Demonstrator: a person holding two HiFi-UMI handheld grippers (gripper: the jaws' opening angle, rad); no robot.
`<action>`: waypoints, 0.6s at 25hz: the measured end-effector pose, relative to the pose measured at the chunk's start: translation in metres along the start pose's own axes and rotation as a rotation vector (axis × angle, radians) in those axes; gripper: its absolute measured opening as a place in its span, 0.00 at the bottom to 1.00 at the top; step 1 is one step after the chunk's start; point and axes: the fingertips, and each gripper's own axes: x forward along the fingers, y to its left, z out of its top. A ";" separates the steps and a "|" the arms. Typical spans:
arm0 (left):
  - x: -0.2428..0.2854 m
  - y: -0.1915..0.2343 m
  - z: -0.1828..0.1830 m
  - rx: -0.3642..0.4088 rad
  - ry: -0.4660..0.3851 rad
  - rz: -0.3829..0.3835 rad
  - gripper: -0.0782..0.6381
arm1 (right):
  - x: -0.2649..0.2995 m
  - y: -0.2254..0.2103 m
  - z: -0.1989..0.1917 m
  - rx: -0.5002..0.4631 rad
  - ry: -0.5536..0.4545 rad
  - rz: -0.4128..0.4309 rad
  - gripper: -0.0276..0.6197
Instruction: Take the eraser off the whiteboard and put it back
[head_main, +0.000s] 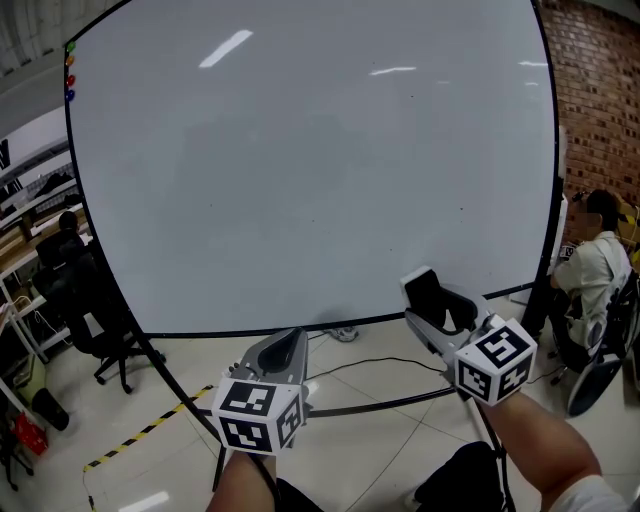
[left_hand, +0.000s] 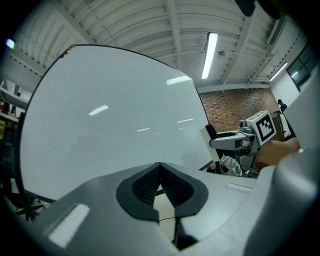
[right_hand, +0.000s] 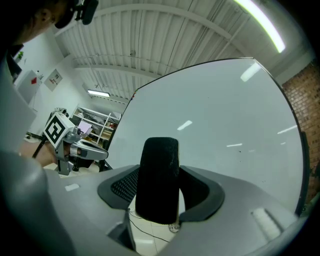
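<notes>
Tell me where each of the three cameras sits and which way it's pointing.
Head view: on the person's head, looking down at the whiteboard; forearms, left gripper, right gripper show.
Left gripper view: on the left gripper, facing the whiteboard past its shut fingers; right gripper at the right.
Right gripper view: on the right gripper, facing the whiteboard past the eraser in its fingers.
All three share the whiteboard.

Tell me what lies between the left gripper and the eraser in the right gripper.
Nothing in the air between left gripper and eraser, held by the right gripper; head view shows only floor and a black cable below.
</notes>
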 end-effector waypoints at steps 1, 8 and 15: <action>0.000 0.002 0.000 -0.006 -0.003 0.006 0.13 | 0.001 0.000 0.000 -0.001 0.002 0.000 0.41; -0.002 -0.001 0.001 0.004 -0.007 0.008 0.13 | -0.001 0.002 0.002 -0.011 0.002 0.001 0.41; 0.000 0.001 0.001 -0.001 -0.003 0.004 0.13 | 0.003 0.002 0.001 -0.015 0.010 -0.003 0.41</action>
